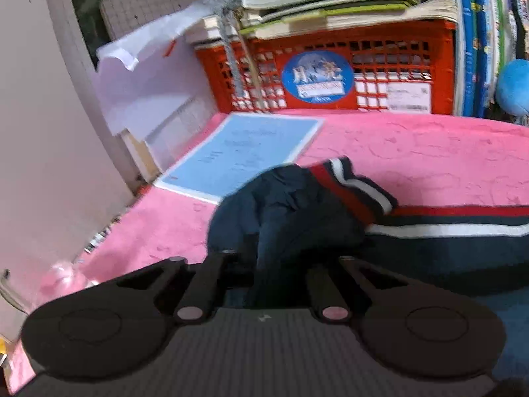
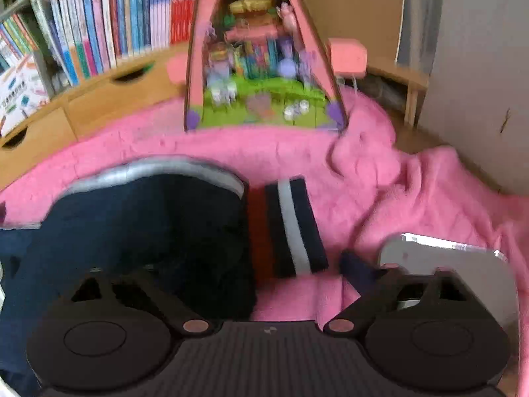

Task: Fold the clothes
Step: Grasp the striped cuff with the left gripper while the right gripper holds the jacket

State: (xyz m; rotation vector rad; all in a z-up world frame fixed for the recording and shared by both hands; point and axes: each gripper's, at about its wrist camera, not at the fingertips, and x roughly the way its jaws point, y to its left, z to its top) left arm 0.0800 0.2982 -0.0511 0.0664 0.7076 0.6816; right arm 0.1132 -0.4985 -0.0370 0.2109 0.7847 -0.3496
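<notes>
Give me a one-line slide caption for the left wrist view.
Left gripper shut on a bunched sleeve of the navy jacket, its striped cuff lying on the pink blanket.

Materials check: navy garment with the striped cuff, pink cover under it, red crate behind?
Navy garment: soft matte fabric, bunches into folds; striped cuff looks like knit ribbing, blurred. Pink cover: plush fleece-like textile, nubby wrinkled pile. Red crate: rigid moulded plastic, lattice openings, slight sheen.
</notes>
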